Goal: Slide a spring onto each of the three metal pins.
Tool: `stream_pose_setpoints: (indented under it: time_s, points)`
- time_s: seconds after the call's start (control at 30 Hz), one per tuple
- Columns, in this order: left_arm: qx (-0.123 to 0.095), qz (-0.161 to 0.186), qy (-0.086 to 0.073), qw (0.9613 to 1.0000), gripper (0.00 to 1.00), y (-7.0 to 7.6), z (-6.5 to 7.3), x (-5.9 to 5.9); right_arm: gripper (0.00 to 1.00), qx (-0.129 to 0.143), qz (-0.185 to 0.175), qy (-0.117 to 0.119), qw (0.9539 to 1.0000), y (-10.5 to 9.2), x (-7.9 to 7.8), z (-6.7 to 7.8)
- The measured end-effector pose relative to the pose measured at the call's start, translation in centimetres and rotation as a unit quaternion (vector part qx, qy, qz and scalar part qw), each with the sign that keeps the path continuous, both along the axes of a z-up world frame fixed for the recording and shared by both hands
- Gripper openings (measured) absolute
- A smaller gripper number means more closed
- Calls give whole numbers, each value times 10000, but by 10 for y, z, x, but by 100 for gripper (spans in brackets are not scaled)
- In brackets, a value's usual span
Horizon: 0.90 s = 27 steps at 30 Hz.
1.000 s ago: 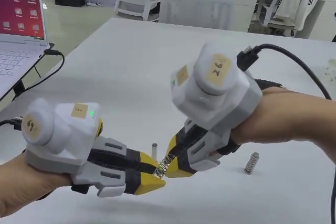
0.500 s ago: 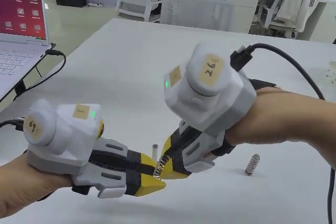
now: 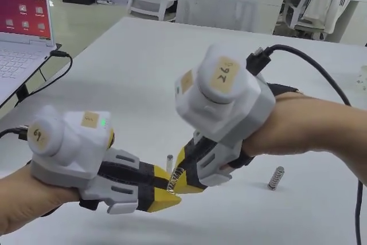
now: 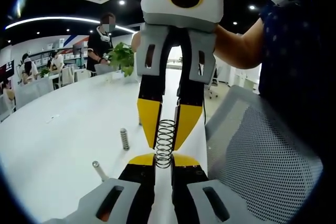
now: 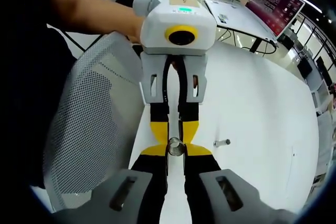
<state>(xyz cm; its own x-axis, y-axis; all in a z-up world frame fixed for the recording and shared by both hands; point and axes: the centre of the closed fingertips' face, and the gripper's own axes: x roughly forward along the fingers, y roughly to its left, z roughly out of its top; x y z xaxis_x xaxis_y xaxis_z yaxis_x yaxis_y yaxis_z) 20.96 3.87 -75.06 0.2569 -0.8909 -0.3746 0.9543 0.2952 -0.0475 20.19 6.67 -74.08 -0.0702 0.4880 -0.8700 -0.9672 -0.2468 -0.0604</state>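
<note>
Slantwise, spring [image 3: 175, 180] toward right tool [image 3: 184, 181]

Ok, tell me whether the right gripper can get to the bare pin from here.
Probably yes: the bare pin stands just behind the tips of the right gripper, with nothing between them. But the left gripper also seems to clamp the spring, so it would have to let go first.

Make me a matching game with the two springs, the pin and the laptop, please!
Things: 1 gripped spring; 2 loose spring; 3 pin; 4 laptop.
Places: A open, far left; B standing bare behind the jaws; C pinched between yellow jaws; D alone on the table, right side.
Pairs: 1-C; 2-D; 3-B; 4-A.
</note>
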Motion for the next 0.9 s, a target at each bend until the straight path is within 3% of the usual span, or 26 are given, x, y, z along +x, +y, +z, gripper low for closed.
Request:
stream_pose_setpoints:
  time_s: [0.3,0.9]
  points:
    - [-32,84,35,10000,8,4,0,2,8,-51,6,-41,10000,2,4,0]
    - [-66,546,187,9983,30,26,-5,13,8,-209,-127,-130,9996,-8,18,-3]
